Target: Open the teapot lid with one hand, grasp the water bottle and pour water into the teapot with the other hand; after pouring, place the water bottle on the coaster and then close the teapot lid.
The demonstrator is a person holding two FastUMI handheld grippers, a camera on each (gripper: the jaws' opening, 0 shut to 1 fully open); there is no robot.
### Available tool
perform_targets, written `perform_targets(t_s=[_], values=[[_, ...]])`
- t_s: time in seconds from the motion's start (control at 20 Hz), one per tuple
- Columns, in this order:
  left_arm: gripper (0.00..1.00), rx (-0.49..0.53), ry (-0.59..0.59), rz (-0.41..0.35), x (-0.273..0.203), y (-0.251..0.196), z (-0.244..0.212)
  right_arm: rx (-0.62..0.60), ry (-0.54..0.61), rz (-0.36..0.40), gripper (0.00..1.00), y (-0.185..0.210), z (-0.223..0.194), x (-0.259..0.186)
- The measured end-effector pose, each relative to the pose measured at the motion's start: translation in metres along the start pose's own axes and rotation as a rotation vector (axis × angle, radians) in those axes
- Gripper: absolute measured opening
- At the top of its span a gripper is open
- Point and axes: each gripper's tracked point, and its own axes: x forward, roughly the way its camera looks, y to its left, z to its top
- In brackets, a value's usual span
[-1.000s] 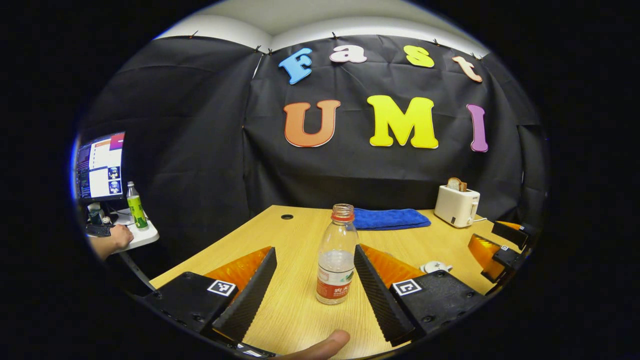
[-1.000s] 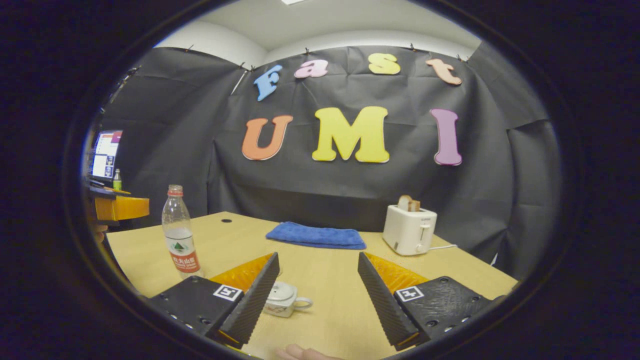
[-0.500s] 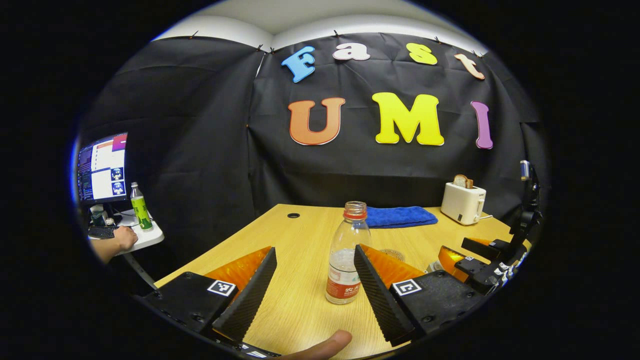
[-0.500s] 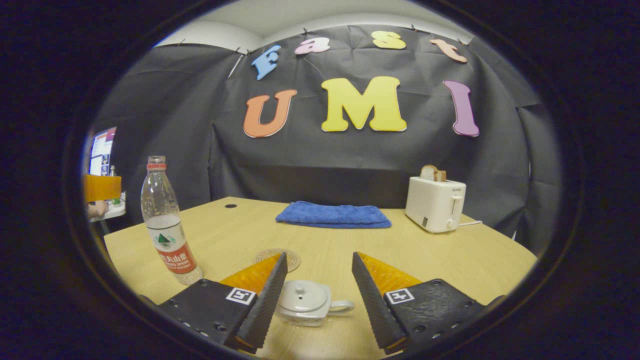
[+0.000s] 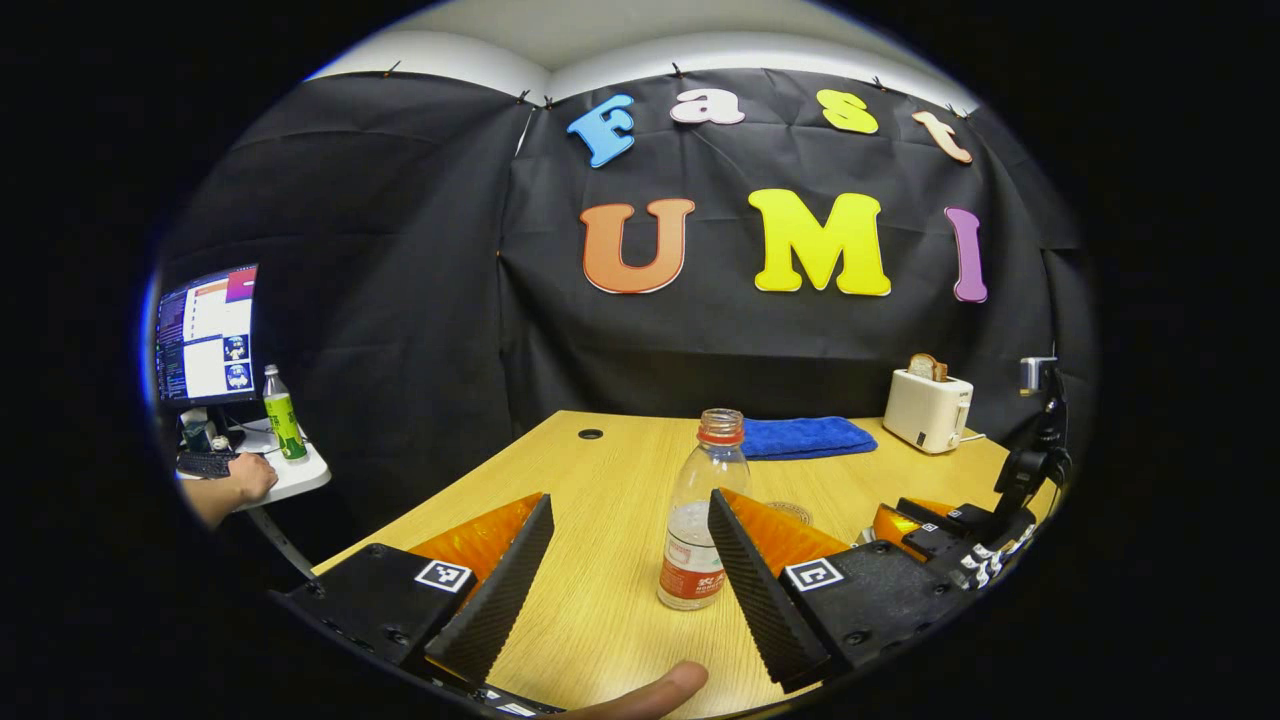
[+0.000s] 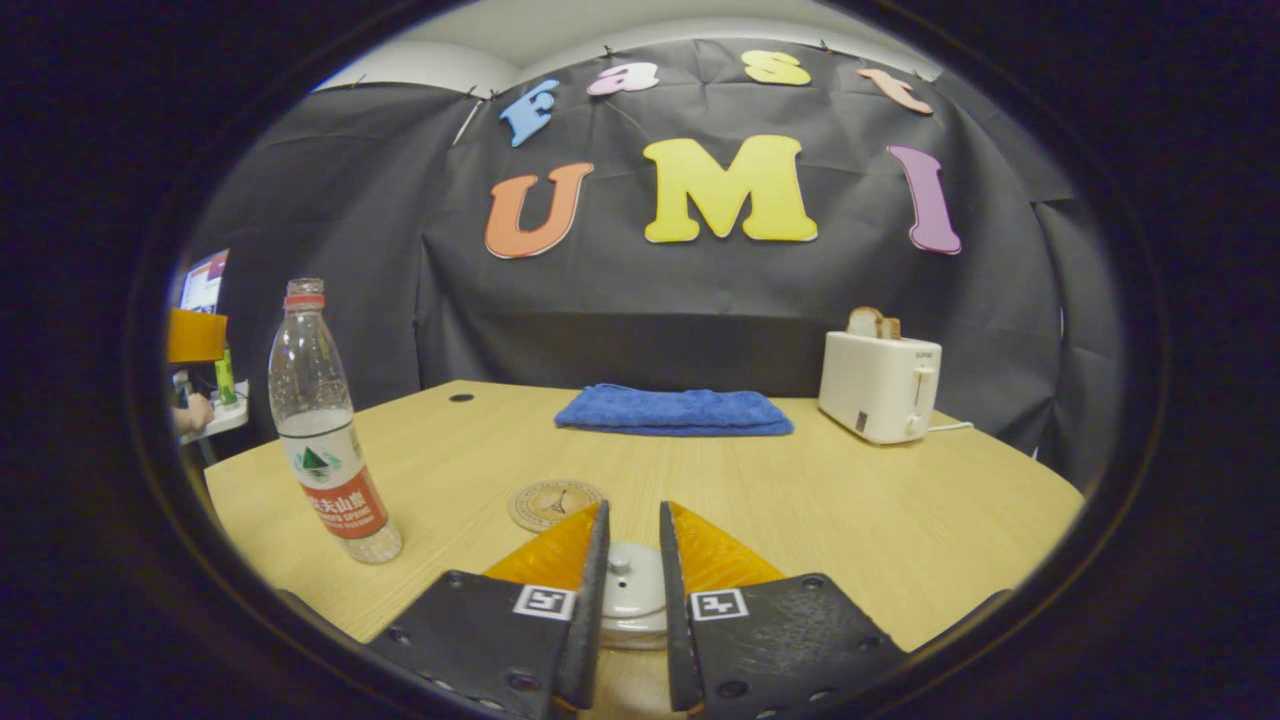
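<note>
Left gripper [image 5: 628, 560]: jaws spread wide, holding nothing, low over the table [image 5: 600, 480]; a fingertip of the holding hand [image 5: 650, 692] shows at 6 o'clock in the left gripper view.
Water bottle [image 5: 705, 525]: stands upright and uncapped on the table, in the gap between the left gripper's fingers, close against the finger at 3 o'clock and well apart from the one at 9 o'clock; I cannot tell whether it touches the near finger. It is partly filled. In the right gripper view the bottle [image 6: 325, 440] stands at 9 o'clock, apart from that gripper.
Right gripper [image 6: 630, 590]: jaws drawn narrow around the teapot lid [image 6: 632, 588], one finger on each side of its small knob; whether both fingers press on the lid cannot be told. In the left gripper view this gripper [image 5: 945, 525] sits at 3 o'clock, low on the table.
Teapot [image 6: 630, 625]: white, on the table directly under the right gripper, at 6 o'clock in its view, lid on.
Coaster [image 6: 555, 503]: round, flat on the table just beyond the right gripper's fingertips, toward 11 o'clock, between the teapot and the blue towel [image 6: 675, 411].
Toaster [image 6: 880, 385]: white, at 2 o'clock at the table's far side, with bread in its slot.
Side desk: at 9 o'clock in the left gripper view, a monitor [image 5: 203, 335], a green bottle [image 5: 278, 410] and a person's hand [image 5: 245, 478].
</note>
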Motion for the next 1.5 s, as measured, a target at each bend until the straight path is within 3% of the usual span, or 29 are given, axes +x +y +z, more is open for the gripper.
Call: perform_targets(t_s=[0.15,0.3,0.35,0.55,1.05,1.35,1.5], values=[[0.98,-0.003,-0.01,-0.015,0.001,-0.004,0.001,-0.01,0.0,0.011,0.13,0.005,0.001,0.001],[0.98,-0.012,-0.012,-0.038,0.002,-0.007,0.001,-0.007,-0.002,0.022,0.13,0.002,0.001,0.002],[0.98,-0.02,-0.009,-0.052,0.0,-0.011,0.0,-0.005,-0.006,0.017,0.04,0.003,0.001,0.003],[0.98,-0.028,-0.013,-0.054,0.005,-0.007,-0.001,0.003,-0.02,0.013,0.0,0.003,0.004,0.001],[0.98,-0.074,-0.096,-0.192,0.014,-0.028,0.0,0.058,-0.084,0.035,0.0,-0.008,0.042,-0.03],[0.98,-0.058,-0.109,-0.287,0.021,-0.051,-0.015,0.075,-0.137,-0.028,0.0,-0.051,0.065,-0.069],[0.98,0.001,-0.1,-0.279,0.031,-0.055,-0.03,0.059,-0.164,-0.057,0.0,-0.068,0.072,-0.086]])
